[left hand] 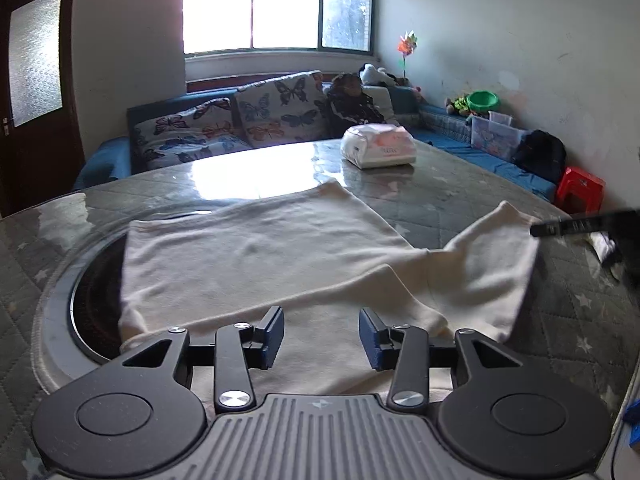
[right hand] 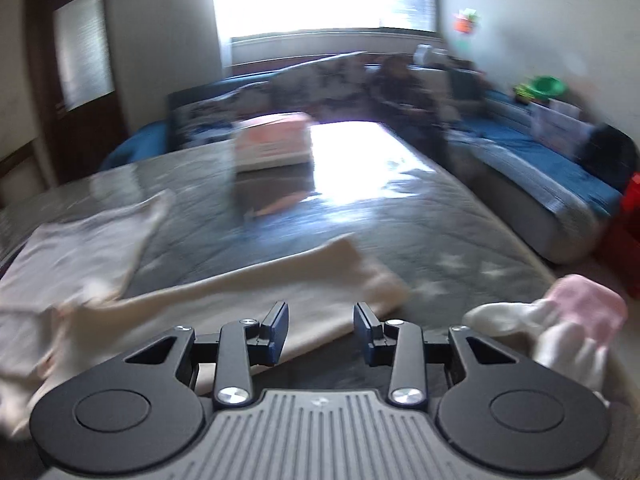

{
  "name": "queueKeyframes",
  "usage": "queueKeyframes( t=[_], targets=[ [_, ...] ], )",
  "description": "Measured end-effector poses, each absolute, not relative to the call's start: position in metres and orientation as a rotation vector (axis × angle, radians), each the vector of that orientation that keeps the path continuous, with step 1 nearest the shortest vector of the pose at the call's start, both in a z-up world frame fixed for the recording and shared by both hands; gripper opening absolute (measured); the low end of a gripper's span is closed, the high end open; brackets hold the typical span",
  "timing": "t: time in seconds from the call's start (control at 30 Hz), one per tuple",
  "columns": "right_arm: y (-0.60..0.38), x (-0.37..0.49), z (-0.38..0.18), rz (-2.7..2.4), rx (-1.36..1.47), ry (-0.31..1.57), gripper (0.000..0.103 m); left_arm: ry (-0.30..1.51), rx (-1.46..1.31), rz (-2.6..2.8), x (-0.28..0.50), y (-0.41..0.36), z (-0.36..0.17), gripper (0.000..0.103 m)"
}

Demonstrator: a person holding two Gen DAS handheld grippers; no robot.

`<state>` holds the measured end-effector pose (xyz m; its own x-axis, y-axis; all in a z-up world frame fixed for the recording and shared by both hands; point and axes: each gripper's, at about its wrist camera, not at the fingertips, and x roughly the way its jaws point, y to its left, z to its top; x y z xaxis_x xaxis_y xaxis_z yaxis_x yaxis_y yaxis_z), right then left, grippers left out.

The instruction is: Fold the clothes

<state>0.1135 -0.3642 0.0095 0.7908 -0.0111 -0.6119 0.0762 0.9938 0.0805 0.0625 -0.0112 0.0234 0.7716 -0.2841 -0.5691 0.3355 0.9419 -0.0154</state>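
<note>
Both the left gripper (left hand: 322, 334) and right gripper (right hand: 321, 330) gape empty over the cream garment's (left hand: 256, 264) near edge

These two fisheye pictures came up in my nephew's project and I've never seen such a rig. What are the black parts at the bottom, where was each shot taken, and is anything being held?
There is no robot arm here. A person holds a two-finger tool in each hand, and a camera on each tool looks forward along its fingers. The black parts are those tools.

One picture is from the left gripper, the other from the right gripper. The second is blurred.

Both look over a table with a grey quilted cover. On it lies a cream garment, spread mostly flat with one sleeve out to the side. Farther back sits a white packet. In the right view a small pink and white cloth lies beside the tool.

Both pairs of fingers stand apart with nothing clamped; the garment lies under them, not in them.
</note>
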Motion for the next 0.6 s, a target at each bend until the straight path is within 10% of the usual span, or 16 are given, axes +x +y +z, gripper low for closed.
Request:
queueKeyframes(
  t=[0.33,0.47,0.6],
  targets=[
    [-0.389,0.131,-0.007,-0.153,0.191,0.662,0.034,0.618,0.108,-0.346,0.064,-0.024,0.02,0.046],
    [-0.391,0.131,-0.008,-0.163,0.209,0.647,0.009,0.625,0.109,-0.342,0.065,-0.025,0.018,0.048],
    [-0.393,0.125,-0.001,-0.151,0.232,0.616,0.004,0.62,0.11,-0.338,0.064,-0.025,0.019,0.05]
  ],
)
